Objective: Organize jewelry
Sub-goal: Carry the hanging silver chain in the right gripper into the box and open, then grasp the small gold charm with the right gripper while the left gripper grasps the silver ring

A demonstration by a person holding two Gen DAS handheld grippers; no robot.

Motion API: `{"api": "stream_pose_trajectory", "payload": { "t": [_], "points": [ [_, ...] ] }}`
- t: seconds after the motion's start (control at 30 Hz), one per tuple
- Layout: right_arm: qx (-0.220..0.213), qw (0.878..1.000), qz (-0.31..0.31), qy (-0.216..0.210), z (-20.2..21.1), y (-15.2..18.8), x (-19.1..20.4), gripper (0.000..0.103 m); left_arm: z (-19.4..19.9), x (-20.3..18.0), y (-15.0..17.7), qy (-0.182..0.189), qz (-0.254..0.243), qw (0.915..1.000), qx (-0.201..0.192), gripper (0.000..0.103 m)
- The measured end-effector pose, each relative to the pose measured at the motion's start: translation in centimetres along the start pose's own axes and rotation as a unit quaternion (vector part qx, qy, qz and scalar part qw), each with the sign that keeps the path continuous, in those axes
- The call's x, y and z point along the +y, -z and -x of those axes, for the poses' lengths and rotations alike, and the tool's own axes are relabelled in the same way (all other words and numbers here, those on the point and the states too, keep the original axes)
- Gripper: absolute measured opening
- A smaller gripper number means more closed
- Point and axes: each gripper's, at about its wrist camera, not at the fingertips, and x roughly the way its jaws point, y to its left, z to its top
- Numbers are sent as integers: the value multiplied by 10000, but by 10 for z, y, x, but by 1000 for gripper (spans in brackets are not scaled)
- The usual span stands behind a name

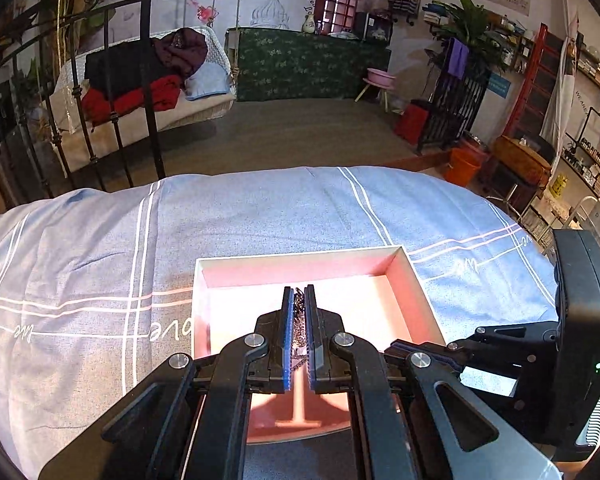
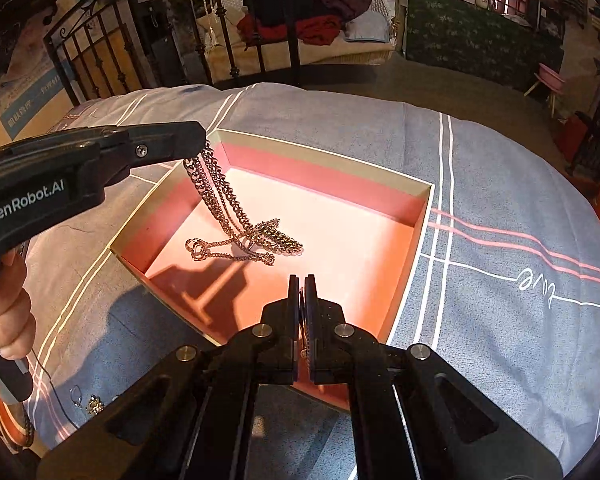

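Observation:
An open box (image 2: 422, 208) with a pink inside lies on the blue bedspread. My left gripper (image 1: 299, 292) is shut on a bundle of metal chains (image 2: 216, 196), seen between its blue pads (image 1: 287, 320). In the right wrist view the left gripper (image 2: 198, 142) hangs over the box's far left corner. The chains droop from it, and their lower ends and a pendant (image 2: 198, 249) rest on the box floor. My right gripper (image 2: 299, 280) is shut above the near part of the box. I cannot tell whether anything thin is pinched in it.
A striped blue bedspread (image 1: 260, 216) covers the bed. Small loose jewelry pieces (image 2: 88, 400) lie on it near the left hand (image 2: 0, 312). A black iron bed frame (image 1: 112, 100) stands behind, with the room's floor beyond it.

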Motion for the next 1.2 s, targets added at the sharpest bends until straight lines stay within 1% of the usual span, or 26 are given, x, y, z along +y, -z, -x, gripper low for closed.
{"api": "stream_pose_trajectory", "payload": {
  "t": [0.03, 0.07, 0.1, 0.13, 0.17, 0.2, 0.23, 0.33, 0.43, 0.5, 0.6, 0.63, 0.67, 0.73, 0.8, 0.9, 0.93, 1.0, 1.03, 1.1, 1.2],
  "points": [
    [3, 10000, -4, -51, 1, 0, 0, 4, 1, -1, -1, -36, 17, 10000, -21, 7],
    [19, 9999, -27, -107, 3, 2, 1, 14, 5, -2, 0, -59, 65, 10000, -34, 26],
    [24, 9999, -52, -124, 6, 3, 1, 25, 8, 0, -1, -105, 136, 9998, -51, 47],
    [-4, 9999, -55, -103, 10, 4, 2, 63, 14, 1, -3, -263, 225, 9993, -167, 89],
    [-102, 9999, -23, -34, 17, 6, 4, 90, 24, 3, -2, -418, 289, 9978, -418, 97],
    [-271, 9996, 25, 78, 26, 9, 6, 93, 33, 5, -2, -426, 286, 9972, -547, 97],
    [-421, 9990, 59, 149, 36, 12, 8, 93, 41, 6, -3, -347, 272, 9975, -553, 97],
    [-650, 9977, -88, 148, 63, 24, 5, 93, 66, 9, 5, -221, 275, 9973, -645, 97],
    [-822, 9956, -350, 274, 87, 46, -5, 94, 86, 7, 29, -227, 51, 9973, -700, 97],
    [-796, 9946, -588, 300, 94, 64, -13, 94, 93, 7, 51, -213, -71, 9976, -656, 97],
    [-574, 9947, -814, 252, 95, 99, -21, 92, 94, 11, 87, -275, -66, 9989, -373, 97],
    [-491, 9946, -867, 275, 93, 113, -21, 88, 93, 13, 102, -250, -54, 9994, -245, 97],
    [-369, 9948, -913, 242, 91, 125, -20, 79, 92, 17, 116, -260, -36, 9996, -146, 97],
    [-99, 9944, -1025, 237, 85, 149, -19, 71, 90, 19, 143, -347, -44, 9993, 135, 97],
    [87, 9939, -1050, 331, 80, 166, -15, 70, 90, 21, 168, -361, -85, 9985, 410, 96],
    [57, 9943, -952, 474, 83, 178, -6, 70, 90, 20, 195, -408, -162, 9967, 676, 95],
    [71, 9948, -884, 503, 83, 178, -3, 70, 88, 18, 200, -427, -204, 9963, 720, 92],
    [91, 9954, -706, 643, 79, 176, 4, 70, 81, 15, 208, -489, -332, 9950, 809, 77],
    [106, 9956, -628, 691, 76, 176, 7, 70, 76, 14, 210, -549, -408, 9938, 874, 60],
    [70, 9959, -551, 716, 75, 175, 12, 70, 73, 13, 211, -531, -406, 9947, 785, 54],
    [71, 9966, -464, 680, 73, 175, 15, 70, 73, 9, 209, -432, -523, 9951, 719, 28]
  ]
}}
